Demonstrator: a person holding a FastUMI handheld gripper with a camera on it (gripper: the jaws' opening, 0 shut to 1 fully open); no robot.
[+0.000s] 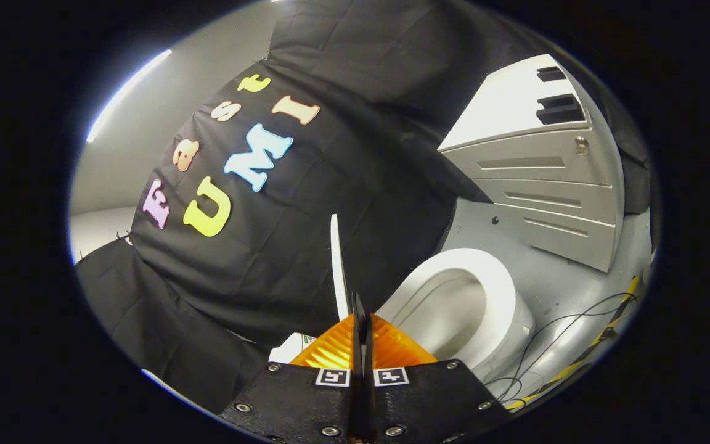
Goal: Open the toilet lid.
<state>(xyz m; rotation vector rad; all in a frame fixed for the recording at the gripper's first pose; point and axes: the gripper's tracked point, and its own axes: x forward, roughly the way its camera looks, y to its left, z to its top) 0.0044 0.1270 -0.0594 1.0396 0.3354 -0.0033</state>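
My gripper (361, 320) has its fingers pressed together, and I cannot tell if the thin lid (337, 265) edge is pinched between them. The lid stands upright, edge-on, just beyond the fingertips. To its right the seat (497, 277) and bowl are uncovered. A grey cabinet (546, 185) stands past the toilet, and cables (552, 345) lie on the floor beside it.

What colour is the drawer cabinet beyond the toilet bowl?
Light grey, in the gripper view: drawer cabinet past the toilet bowl.
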